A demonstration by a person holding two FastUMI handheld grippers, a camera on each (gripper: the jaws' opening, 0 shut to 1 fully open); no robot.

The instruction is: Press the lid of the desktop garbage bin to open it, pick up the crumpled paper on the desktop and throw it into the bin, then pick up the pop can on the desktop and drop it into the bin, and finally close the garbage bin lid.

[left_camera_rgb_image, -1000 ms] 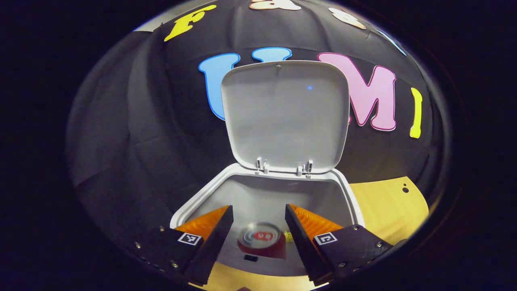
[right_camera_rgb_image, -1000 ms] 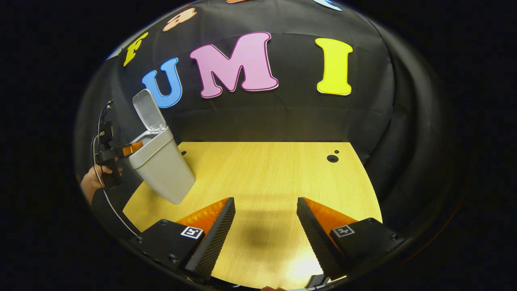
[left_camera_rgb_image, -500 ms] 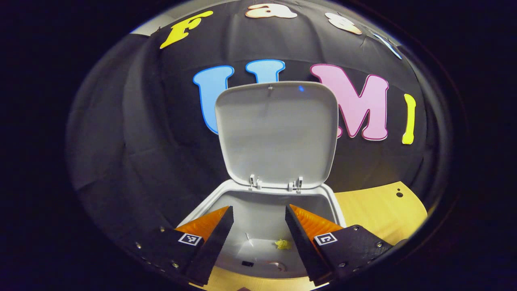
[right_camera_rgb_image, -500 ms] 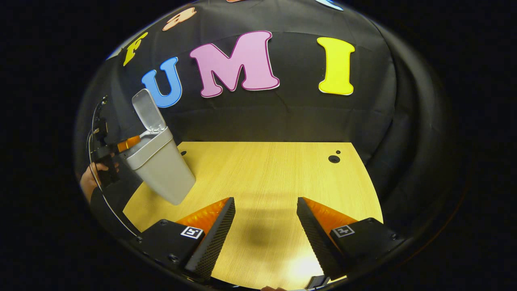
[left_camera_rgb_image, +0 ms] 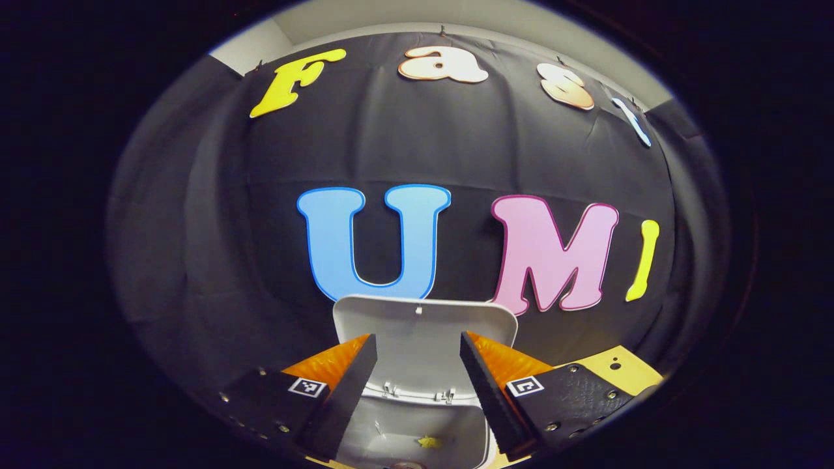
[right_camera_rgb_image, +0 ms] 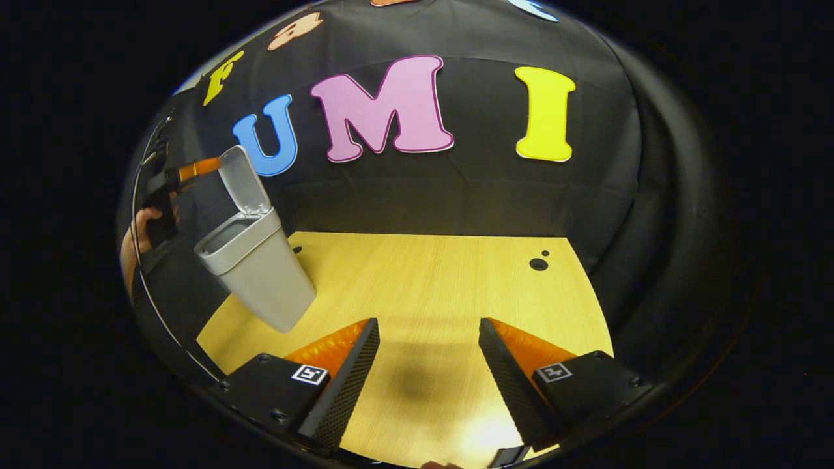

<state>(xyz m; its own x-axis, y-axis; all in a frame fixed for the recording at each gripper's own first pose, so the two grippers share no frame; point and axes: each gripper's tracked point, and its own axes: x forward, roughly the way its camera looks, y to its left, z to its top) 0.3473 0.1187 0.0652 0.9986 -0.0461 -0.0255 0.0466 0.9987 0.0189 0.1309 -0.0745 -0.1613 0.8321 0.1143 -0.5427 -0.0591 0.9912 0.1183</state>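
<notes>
— Where's the bin (right_camera_rgb_image: 255, 264) now?

— On the far left of the table (right_camera_rgb_image: 443, 286), lid (right_camera_rgb_image: 242, 179) standing upright on its hinge. Down inside I can see a yellow paper scrap (left_camera_rgb_image: 427, 441) on the bottom; the can I can't make out for certain.

— And the left tongs (left_camera_rgb_image: 417, 374)?

— Raised level with the lid's top edge, on its left side, jaws wide with nothing between them. In the right gripper view they (right_camera_rgb_image: 195, 169) sit just beside that edge, a hand (right_camera_rgb_image: 140, 228) below gripping the handle. My guess is they're up there to tip the lid forward and down.

— The right tongs (right_camera_rgb_image: 423, 365)?

— Also wide and empty, hanging low over bare table at the near side, well apart from the bin. Out of the way, I'd say, since closing only needs one.
</notes>
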